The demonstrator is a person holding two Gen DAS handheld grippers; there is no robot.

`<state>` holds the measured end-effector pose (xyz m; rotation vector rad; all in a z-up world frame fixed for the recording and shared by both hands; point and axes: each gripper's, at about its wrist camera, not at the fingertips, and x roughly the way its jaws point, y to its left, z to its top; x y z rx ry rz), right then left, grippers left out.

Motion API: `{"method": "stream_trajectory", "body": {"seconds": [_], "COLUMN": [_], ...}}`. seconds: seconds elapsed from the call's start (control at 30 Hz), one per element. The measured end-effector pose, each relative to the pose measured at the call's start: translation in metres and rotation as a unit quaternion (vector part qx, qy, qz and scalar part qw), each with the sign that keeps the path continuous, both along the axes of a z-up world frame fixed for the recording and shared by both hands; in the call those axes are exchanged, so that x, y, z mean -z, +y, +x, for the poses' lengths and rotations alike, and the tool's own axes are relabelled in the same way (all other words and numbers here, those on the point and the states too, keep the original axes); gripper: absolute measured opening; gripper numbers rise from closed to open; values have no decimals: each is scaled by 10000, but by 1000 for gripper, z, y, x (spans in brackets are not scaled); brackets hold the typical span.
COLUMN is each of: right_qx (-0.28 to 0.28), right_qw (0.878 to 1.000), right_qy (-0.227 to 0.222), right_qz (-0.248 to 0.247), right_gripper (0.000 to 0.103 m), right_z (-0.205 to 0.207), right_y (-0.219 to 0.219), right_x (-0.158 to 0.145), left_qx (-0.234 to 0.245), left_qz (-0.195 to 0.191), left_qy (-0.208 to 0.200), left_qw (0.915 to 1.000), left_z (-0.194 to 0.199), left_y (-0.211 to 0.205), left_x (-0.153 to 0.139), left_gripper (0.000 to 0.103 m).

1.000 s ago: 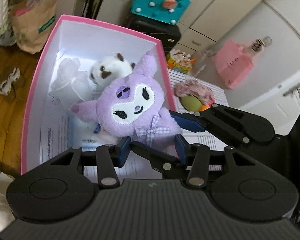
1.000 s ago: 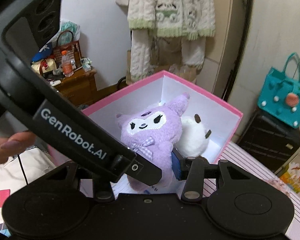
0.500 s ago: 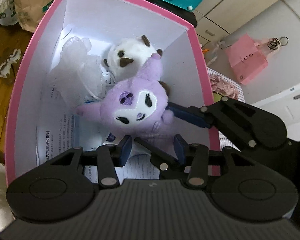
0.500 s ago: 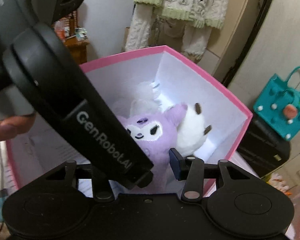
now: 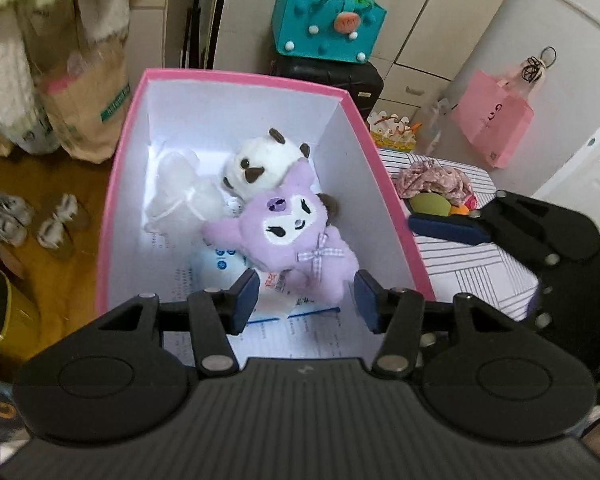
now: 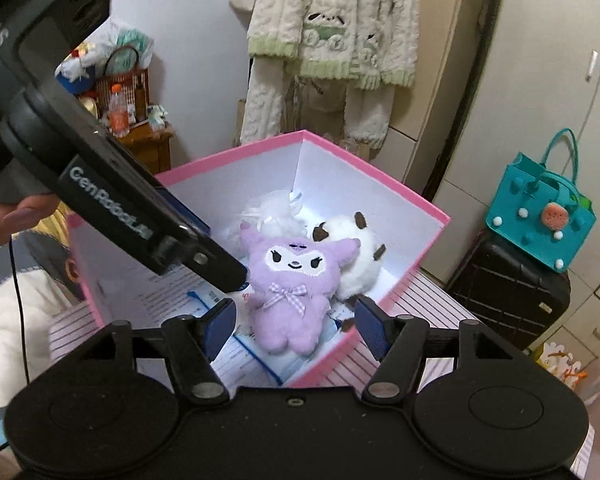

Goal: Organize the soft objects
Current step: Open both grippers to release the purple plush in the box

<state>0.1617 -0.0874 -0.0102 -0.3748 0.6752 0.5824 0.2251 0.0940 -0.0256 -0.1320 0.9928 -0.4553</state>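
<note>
One label (white lettering): "GenRobot.AI", left tongs [image 6: 236,272].

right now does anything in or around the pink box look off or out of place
Nothing damaged or spilled. The purple plush lies tilted in the pink box, leaning on the white plush. A floral scrunchie pile sits outside on the striped cloth. Both grippers are open and empty.
</note>
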Motion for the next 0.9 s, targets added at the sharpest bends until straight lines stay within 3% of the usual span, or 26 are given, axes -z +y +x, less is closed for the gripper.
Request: {"method": "stream_trajectory", "body": {"seconds": [0.23,0.37,0.63,0.9], "right_qx": [6,51,224,218], "right_qw": [9991,9984,9972,9965], "right_qy": [141,287,381,335], "right_qz": [390,493,601,731], "right_gripper": [70,71,71,71], "right_z": [-19,-32,-50,-75], "right_y": [-22,-35,-57,-77], "right_x": [-27,-39,-51,-62], "left_qx": [134,265,500,732], "left_qz": [99,413,620,502], "left_qy": [46,-176,-269,-408], "left_qw": [9998,9986,9965,9952], "left_z": [-25,-50,-86,-125], "left_y": [5,-3,-9,-17], "left_x": [-23,-40,-62,-81], "left_gripper": [54,56,61,63]}}
